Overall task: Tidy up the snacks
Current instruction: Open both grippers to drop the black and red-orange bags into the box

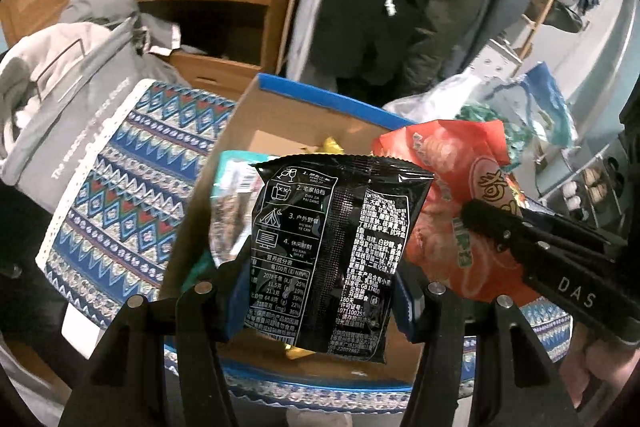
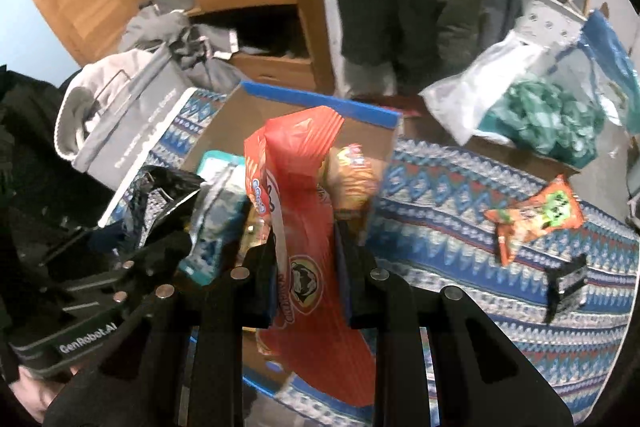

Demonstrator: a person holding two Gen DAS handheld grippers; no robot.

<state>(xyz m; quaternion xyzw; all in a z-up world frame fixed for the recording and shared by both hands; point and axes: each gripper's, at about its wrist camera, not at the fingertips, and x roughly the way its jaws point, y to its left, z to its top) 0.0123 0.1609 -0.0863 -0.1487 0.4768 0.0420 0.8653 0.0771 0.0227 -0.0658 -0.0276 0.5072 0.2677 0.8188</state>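
My left gripper [image 1: 320, 291] is shut on a black snack packet [image 1: 332, 251] and holds it over an open cardboard box [image 1: 280, 115] with a blue rim. My right gripper [image 2: 306, 291] is shut on a red snack bag [image 2: 308, 227] and holds it over the same box [image 2: 320, 99]. The red bag [image 1: 452, 187] and the right gripper [image 1: 520, 239] show at the right in the left wrist view. The left gripper [image 2: 132, 227] with the black packet [image 2: 160, 187] shows at the left in the right wrist view. A teal packet [image 1: 232, 195] lies inside the box.
A patterned blue cloth [image 2: 480, 211] covers the surface. On it lie an orange snack packet [image 2: 532, 215] and a small black packet [image 2: 568, 283]. A clear bag with green contents [image 2: 540, 115] stands at the back right. A grey bag [image 1: 72, 119] sits left of the box.
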